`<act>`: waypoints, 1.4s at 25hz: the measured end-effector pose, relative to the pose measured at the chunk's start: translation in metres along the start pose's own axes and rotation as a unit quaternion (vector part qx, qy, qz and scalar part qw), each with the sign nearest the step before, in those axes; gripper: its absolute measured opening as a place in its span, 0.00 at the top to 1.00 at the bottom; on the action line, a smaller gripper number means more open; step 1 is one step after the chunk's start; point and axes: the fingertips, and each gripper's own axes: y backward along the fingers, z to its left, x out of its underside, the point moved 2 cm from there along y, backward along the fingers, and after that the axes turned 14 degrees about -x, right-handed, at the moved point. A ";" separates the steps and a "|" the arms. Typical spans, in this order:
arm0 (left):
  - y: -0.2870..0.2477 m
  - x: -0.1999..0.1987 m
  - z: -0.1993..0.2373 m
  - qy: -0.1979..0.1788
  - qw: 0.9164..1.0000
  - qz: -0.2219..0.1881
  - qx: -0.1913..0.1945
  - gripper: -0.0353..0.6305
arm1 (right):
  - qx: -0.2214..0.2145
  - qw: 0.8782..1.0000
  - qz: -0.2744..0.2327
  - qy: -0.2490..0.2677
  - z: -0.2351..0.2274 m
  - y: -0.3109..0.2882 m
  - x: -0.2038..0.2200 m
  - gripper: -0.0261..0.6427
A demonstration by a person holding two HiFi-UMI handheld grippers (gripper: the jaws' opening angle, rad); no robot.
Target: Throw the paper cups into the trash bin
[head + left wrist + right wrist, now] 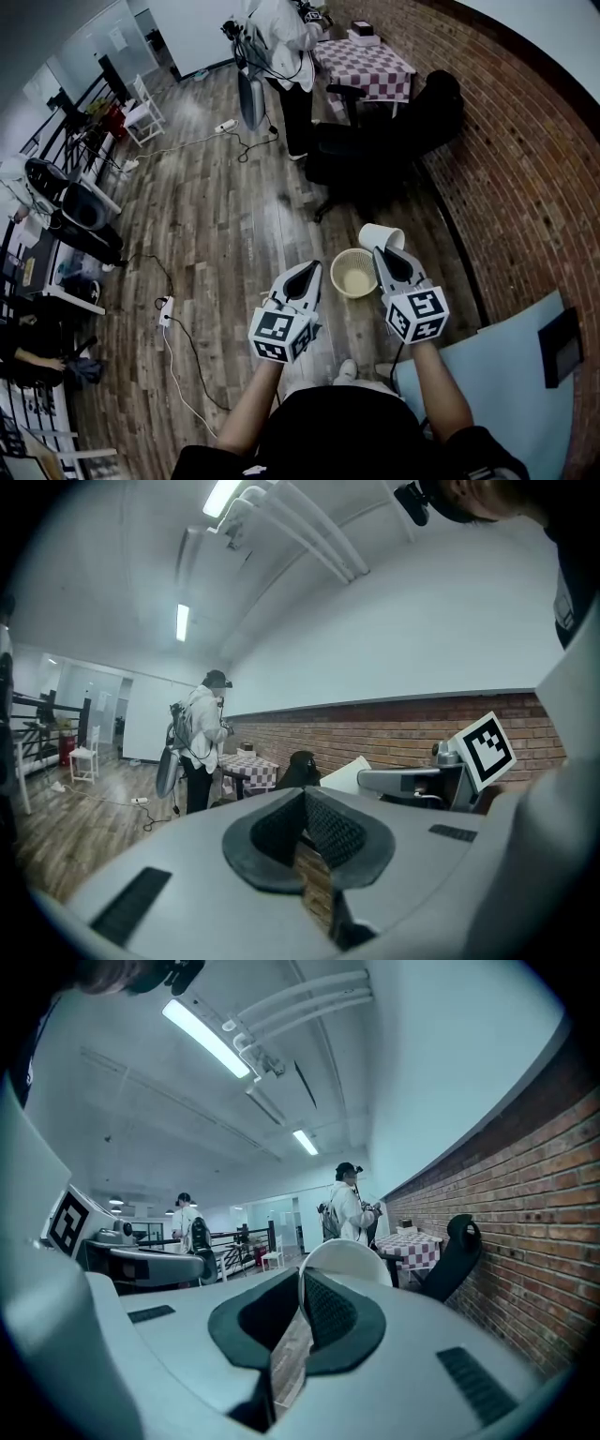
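In the head view my right gripper is shut on the wall of a white paper cup, which hangs just beyond the far right rim of a small round beige trash bin on the wooden floor. The right gripper view shows the cup pinched edge-on between the dark pads of that gripper. My left gripper hovers at the bin's left rim, shut with nothing in it. The left gripper view shows its own jaws pressed together and empty.
Black office chairs stand beyond the bin, a checkered table behind them. A person in white stands at the back. A brick wall runs along the right. A power strip with cables lies on the floor at left.
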 end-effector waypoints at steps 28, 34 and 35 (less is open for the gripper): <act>-0.102 -0.001 0.038 -0.016 0.997 0.010 0.077 0.93 | 0.065 0.998 -0.001 -0.013 -0.064 -0.065 0.004 0.93; -0.139 -0.012 0.075 -0.022 0.995 0.012 0.100 0.93 | 0.095 0.995 -0.008 -0.018 -0.077 -0.107 -0.004 0.93; -0.143 -0.013 0.081 -0.031 0.994 0.010 0.103 0.93 | 0.099 0.995 -0.008 -0.020 -0.077 -0.114 -0.004 0.93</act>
